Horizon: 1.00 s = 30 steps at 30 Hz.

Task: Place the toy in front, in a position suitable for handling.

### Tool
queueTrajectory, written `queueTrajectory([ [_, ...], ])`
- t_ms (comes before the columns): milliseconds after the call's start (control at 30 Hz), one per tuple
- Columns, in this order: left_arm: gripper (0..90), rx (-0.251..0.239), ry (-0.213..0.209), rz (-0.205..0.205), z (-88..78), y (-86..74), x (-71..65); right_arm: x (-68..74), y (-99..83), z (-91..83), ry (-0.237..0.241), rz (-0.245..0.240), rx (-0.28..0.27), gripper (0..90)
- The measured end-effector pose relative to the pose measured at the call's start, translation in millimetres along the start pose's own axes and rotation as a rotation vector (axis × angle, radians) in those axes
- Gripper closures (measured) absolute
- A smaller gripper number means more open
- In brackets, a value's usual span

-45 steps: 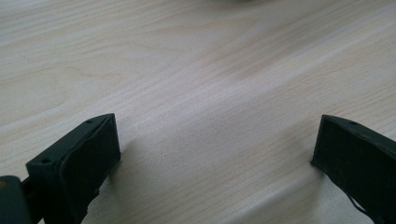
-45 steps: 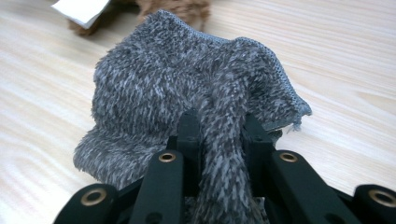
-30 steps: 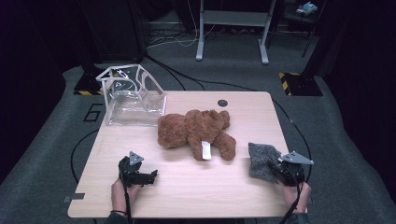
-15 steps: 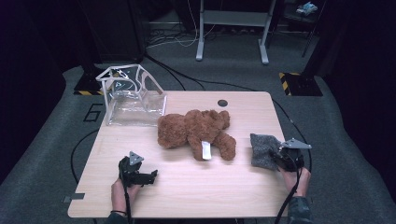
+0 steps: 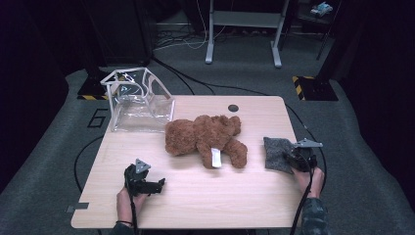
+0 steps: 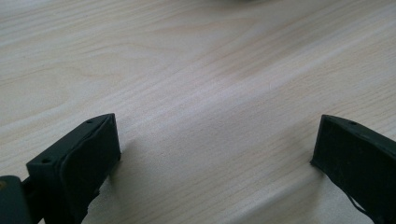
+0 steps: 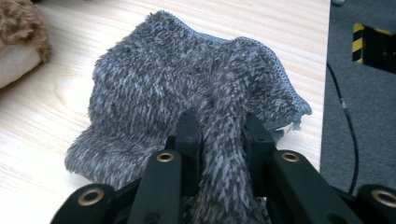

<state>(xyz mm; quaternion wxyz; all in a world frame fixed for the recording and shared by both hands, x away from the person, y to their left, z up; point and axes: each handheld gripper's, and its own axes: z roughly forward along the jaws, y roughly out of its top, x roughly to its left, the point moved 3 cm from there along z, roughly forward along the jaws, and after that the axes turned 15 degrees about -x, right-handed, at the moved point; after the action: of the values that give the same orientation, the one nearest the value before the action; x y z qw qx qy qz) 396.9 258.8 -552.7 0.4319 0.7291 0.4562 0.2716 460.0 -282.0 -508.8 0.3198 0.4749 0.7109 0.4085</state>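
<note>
Cloth (image 7: 187,88), grey & fuzzy, lies at tabletop (image 5: 205,196) right edge, a fold pinched in right hand-held gripper (image 7: 219,130). Left hand-held gripper (image 6: 215,144) rests wide apart on bare wood, nr bear (image 5: 205,137).

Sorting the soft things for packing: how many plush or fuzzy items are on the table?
2. A brown teddy bear lies mid-table, and a grey fuzzy cloth lies near the right edge, pinched by the right gripper.

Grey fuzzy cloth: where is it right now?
In the high view the grey fuzzy cloth lies near the table's right edge, just right of the brown teddy bear. The right gripper pinches a fold of it.
</note>
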Motion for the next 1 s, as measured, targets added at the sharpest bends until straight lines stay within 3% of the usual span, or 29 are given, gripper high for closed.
queueTrajectory([
  [200, 0.2, 0.001, -0.001, 0.001, -0.1, 0.0, 0.1, -1.0, -1.5, 5.0, -0.016, 0.018, 0.022, 67.1],
  [300, 0.2, 0.000, -0.001, 0.000, 0.0, 0.0, 0.0, -1.4, -3.4, 7.2, -0.005, 0.041, 0.034, 55.3],
  [367, 0.3, 0.006, -0.002, 0.001, -0.5, 0.2, 0.0, -2.1, -4.9, 7.0, -0.002, 0.060, 0.047, 38.2],
  [567, 0.3, 0.006, -0.002, 0.001, -0.4, 0.2, 0.0, -3.3, -5.1, 3.8, -0.034, 0.098, 0.051, 24.0],
  [633, 0.3, 0.001, -0.001, 0.000, -0.1, 0.1, 0.0, -3.8, -5.8, 2.4, -0.022, 0.098, 0.057, 19.9],
  [667, 0.3, -0.001, 0.000, 0.000, 0.0, 0.0, 0.0, -0.6, -5.2, 0.4, -0.025, 0.120, 0.053, 20.0],
  [800, 0.3, -0.001, -0.001, 0.000, 0.0, 0.0, 0.0, 6.6, -2.7, -3.1, -0.025, 0.128, 0.052, 25.8],
  [867, 0.3, 0.000, -0.001, 0.000, 0.0, 0.0, 0.0, 13.2, -1.7, -3.1, -0.009, 0.113, 0.060, 30.8],
  [1000, 0.3, 0.000, -0.001, 0.000, 0.0, 0.1, 0.0, 18.5, -4.3, 1.2, -0.034, 0.093, 0.096, 32.9],
])
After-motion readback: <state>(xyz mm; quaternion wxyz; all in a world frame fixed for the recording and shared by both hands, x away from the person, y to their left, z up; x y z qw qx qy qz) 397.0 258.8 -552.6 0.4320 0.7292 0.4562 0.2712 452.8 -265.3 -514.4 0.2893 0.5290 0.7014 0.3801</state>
